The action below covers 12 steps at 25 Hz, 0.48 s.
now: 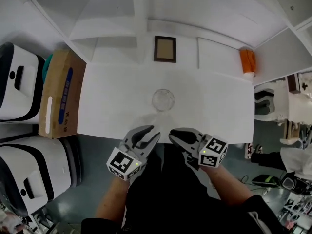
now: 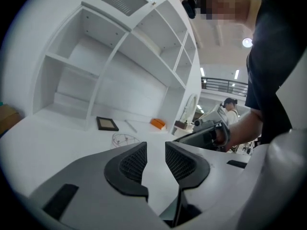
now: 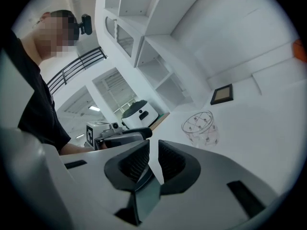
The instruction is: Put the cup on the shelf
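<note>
Head view: cup (image 1: 163, 100) upright; left hand-held gripper (image 1: 150, 133) and right hand-held gripper (image 1: 174, 135) gape empty.

No legible text, brand or number. The cardboard box (image 1: 57, 77) beside the worktop (image 1: 112, 106) carries a blue label (image 1: 66, 96), print unreadable. The cube (image 1: 124, 163) on the left tongs (image 1: 148, 133) and its counterpart on the right tongs (image 1: 178, 136) bear square code markers only

White tabletop (image 1: 112, 106), backed by a white shelf (image 1: 112, 28). Near centre, upright: clear patterned cup (image 1: 163, 100). At 12 o'clock from it, by the back edge, lying flat: small dark-framed picture (image 1: 165, 48). At 2 o'clock, in the far right corner: orange object (image 1: 247, 61).
</note>
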Motion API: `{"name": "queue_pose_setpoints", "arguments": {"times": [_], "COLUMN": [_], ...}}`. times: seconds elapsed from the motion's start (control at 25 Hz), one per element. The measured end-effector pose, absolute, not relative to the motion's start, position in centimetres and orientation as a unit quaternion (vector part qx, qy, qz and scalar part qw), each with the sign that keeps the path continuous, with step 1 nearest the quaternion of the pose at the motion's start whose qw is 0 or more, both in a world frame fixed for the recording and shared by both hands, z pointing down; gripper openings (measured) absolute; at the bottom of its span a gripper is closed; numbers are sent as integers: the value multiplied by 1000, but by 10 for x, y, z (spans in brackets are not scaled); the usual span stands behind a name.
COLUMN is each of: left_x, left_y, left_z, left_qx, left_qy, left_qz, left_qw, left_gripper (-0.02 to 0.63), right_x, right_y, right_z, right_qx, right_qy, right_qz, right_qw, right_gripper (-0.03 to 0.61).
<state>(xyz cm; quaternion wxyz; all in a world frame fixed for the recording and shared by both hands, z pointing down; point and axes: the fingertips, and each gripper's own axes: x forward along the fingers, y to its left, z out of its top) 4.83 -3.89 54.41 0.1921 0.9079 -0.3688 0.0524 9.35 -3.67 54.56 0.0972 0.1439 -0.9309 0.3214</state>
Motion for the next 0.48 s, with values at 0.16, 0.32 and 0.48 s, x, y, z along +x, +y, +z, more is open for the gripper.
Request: {"name": "queue_pose_setpoints", "arguments": {"times": [0.16, 0.32, 0.48], "left_x": [57, 66, 81], "left_y": [-49, -56, -61], "left_z": [575, 601, 617], "left_qx": [911, 915, 922], "left_qy": [-354, -337, -315], "left_qz": [55, 76, 107], "left_qw": [206, 207, 197], "left_gripper": [127, 133, 133], "right_x": [98, 104, 108], "right_y": [-46, -53, -54], "right_z": [546, 550, 554], "right_qx": [158, 168, 174], "right_qy": [-933, -931, -928], "right_qz": [313, 318, 325], "right_qw": [74, 62, 54], "right_gripper": [18, 18, 18]}}
